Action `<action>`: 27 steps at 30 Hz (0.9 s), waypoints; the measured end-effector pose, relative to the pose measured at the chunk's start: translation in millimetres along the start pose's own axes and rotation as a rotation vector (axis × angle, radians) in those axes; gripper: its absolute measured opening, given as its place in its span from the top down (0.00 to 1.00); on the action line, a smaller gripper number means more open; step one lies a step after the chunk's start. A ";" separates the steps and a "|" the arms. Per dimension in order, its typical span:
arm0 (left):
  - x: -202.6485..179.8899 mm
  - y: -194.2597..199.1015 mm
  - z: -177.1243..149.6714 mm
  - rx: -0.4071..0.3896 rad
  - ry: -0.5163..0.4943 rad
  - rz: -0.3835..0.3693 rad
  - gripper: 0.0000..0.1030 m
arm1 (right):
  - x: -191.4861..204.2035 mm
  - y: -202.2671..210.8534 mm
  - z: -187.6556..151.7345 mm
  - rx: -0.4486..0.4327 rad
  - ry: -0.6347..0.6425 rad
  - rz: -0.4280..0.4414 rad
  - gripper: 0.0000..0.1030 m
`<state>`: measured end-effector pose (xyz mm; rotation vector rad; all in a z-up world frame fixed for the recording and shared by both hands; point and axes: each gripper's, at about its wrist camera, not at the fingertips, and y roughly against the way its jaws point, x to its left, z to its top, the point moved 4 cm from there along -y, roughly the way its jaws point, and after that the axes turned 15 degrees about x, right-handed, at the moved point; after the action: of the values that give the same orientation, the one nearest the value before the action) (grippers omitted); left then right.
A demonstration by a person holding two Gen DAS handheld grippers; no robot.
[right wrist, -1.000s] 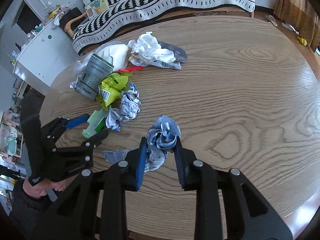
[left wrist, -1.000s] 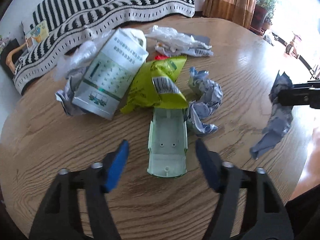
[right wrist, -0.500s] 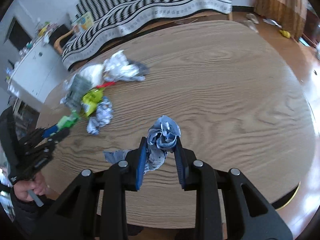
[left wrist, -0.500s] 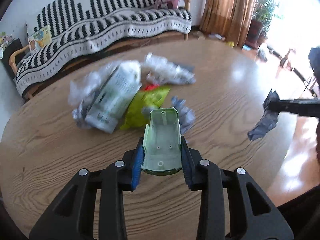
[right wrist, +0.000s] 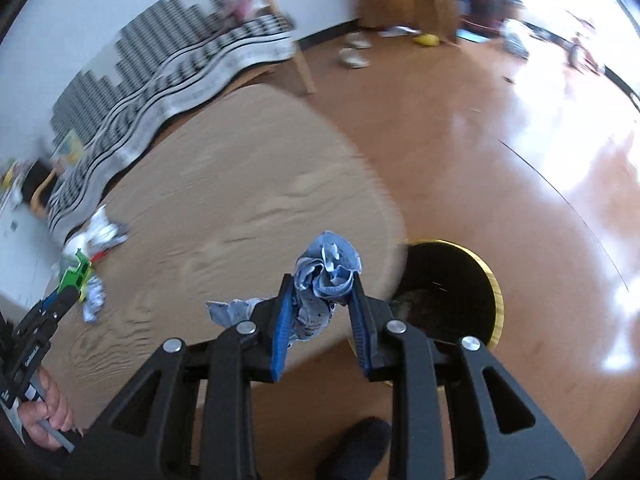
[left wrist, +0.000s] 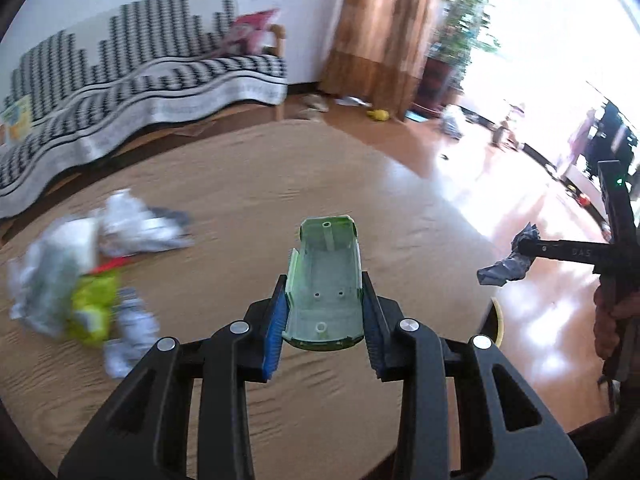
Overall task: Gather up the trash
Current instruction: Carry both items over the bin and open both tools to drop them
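Note:
My left gripper (left wrist: 324,316) is shut on a pale green plastic tray (left wrist: 325,280) and holds it above the round wooden table (left wrist: 240,184). My right gripper (right wrist: 320,304) is shut on a crumpled blue-grey paper wad (right wrist: 326,276), held near the table's right edge, close to a black bin with a yellow rim (right wrist: 448,292) on the floor. The right gripper and its wad (left wrist: 508,264) show at the right of the left wrist view. A blurred trash pile (left wrist: 88,272) lies on the table at the left.
A striped sofa (left wrist: 140,80) stands behind the table. The shiny wooden floor (right wrist: 500,140) spreads to the right, with shoes and small items near the curtain (left wrist: 384,28). The left gripper with the green tray (right wrist: 74,276) shows at the left of the right wrist view.
My left gripper closed on the green tray and lifted it off the table. Both grippers swung right toward the table's edge; the bin has come into the right wrist view.

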<state>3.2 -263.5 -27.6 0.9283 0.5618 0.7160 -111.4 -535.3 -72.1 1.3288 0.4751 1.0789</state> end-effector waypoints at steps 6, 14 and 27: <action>-94.9 -36.4 15.1 0.026 -0.113 -0.103 0.68 | -88.5 -1.2 -14.9 0.011 -0.135 -0.072 0.74; -185.9 -81.6 12.5 0.085 -0.239 -0.197 0.68 | -136.4 -51.6 -23.8 0.150 -0.171 -0.143 0.74; -212.6 -109.4 12.8 0.127 -0.260 -0.222 0.68 | -134.9 -66.3 -15.5 0.170 -0.152 -0.120 0.65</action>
<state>-90.7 -475.2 -88.4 1.0401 0.4738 0.3554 -163.8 -631.9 -175.8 1.4997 0.5356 0.8460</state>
